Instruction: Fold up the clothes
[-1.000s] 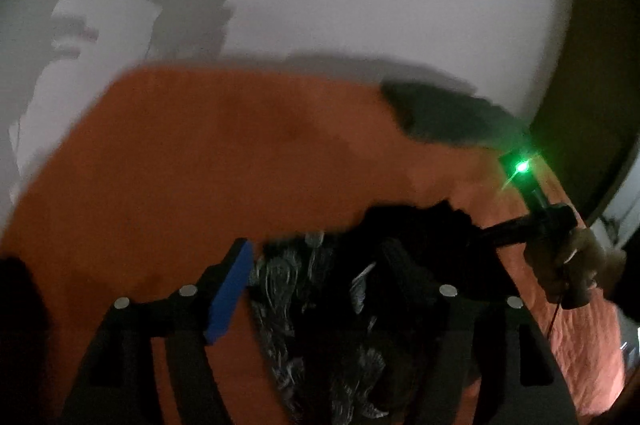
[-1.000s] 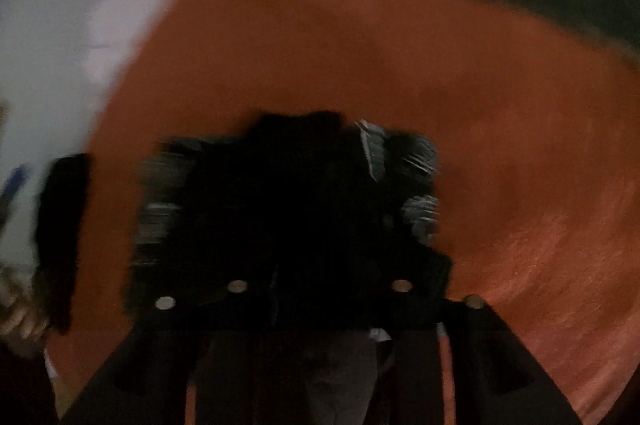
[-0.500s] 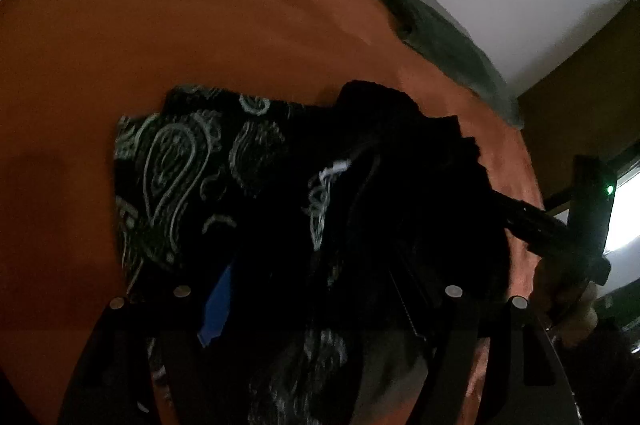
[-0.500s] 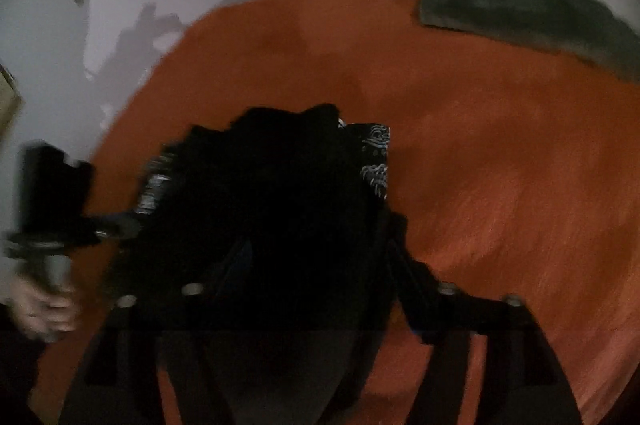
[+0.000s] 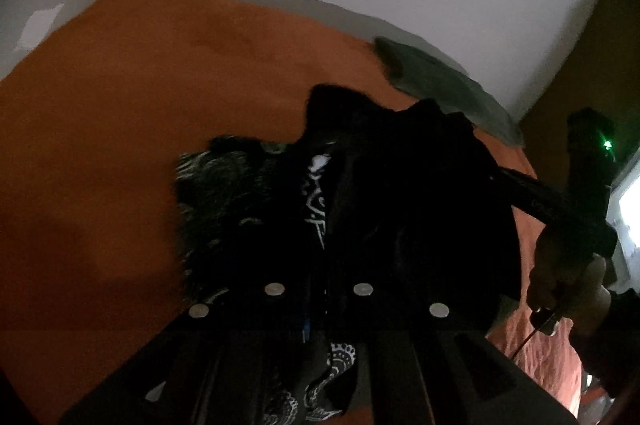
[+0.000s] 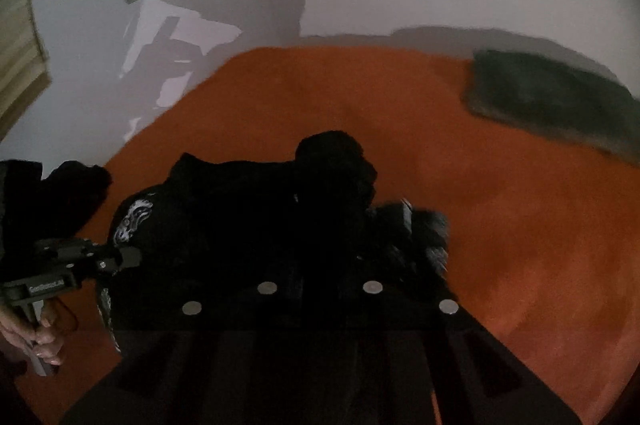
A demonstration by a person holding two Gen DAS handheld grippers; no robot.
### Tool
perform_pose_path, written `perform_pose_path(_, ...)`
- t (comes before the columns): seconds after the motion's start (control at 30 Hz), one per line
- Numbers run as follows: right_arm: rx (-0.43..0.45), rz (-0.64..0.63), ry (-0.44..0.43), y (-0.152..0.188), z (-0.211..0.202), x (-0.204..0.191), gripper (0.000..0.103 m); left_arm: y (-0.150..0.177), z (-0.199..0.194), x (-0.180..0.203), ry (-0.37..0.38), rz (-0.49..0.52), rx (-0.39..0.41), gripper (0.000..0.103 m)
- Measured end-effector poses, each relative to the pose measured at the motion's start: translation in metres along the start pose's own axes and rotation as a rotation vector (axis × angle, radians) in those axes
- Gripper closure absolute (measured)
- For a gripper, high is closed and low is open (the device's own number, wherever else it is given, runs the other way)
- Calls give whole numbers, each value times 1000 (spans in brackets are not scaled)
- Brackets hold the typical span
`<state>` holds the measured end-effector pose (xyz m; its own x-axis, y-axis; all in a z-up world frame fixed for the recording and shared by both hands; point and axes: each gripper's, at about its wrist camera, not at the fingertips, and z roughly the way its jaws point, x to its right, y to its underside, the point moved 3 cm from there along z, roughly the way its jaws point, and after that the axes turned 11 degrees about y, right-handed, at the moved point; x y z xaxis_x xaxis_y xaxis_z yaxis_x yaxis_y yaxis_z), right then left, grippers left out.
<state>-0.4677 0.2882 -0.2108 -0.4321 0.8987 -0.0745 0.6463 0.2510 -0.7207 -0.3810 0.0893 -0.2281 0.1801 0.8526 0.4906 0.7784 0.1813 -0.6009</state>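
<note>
Orange bedspread (image 5: 120, 145): one black paisley garment (image 5: 400, 185), one green cloth (image 6: 552, 97); both claws closing on garment.

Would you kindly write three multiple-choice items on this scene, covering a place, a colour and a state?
1. Where is the grey-green cloth?
A. at the bed's far edge by the wall
B. under the black garment
C. on the floor

2. What colour is the bedcover?
A. blue
B. orange
C. white

3. How does the black garment lie?
A. flat
B. neatly folded
C. bunched up

1 A: it lies by the wall. 2 B: orange surrounds the garment. 3 C: it forms a rumpled heap.
</note>
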Motion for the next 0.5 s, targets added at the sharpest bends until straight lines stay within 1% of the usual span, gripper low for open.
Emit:
perform_pose_path(0.03, -8, 0, -4, -3, 6, -1, 93, 0, 2, -7, -2, -19, -2, 97)
perform_pose_path(0.07, -26, 7, -6, -3, 15, 0, 93, -1, 9, -13, -3, -35, -19, 95)
perform_pose_path(0.13, -100, 24, 17, -1, 39, 9, 93, -2, 33, -25, -7, -59, -88, 91)
perform_pose_path(0.17, -153, 45, 46, 3, 50, 16, 93, -1, 41, -29, -21, -69, -123, 83)
perform_pose_path(0.2, -182, 73, 66, 7, 53, 23, 93, -1, 45, -32, -29, -79, -142, 75)
perform_pose_path(0.23, -184, 85, 74, 8, 51, 26, 93, -1, 46, -33, -22, -81, -144, 72)
perform_pose_path(0.3, -177, 78, 122, 10, 45, 30, 93, -4, 44, -33, -8, -76, -137, 57)
perform_pose_path(0.33, -180, 70, 143, 12, 43, 31, 93, -4, 40, -33, -3, -72, -122, 53)
perform_pose_path(0.37, -190, 70, 158, 14, 43, 34, 93, -5, 36, -33, 1, -68, -106, 47)
perform_pose_path(0.4, -197, 75, 167, 15, 42, 36, 93, -6, 32, -33, 6, -64, -91, 44)
perform_pose_path(0.43, -190, 89, 153, 14, 40, 35, 95, -6, 28, -33, 11, -60, -75, 44)
perform_pose_path(0.47, -159, 96, 113, 10, 34, 29, 95, -9, 30, -30, 26, -57, -68, 43)
perform_pose_path(0.5, -117, 76, 68, 4, 21, 18, 95, -7, 26, -29, 32, -50, -56, 43)
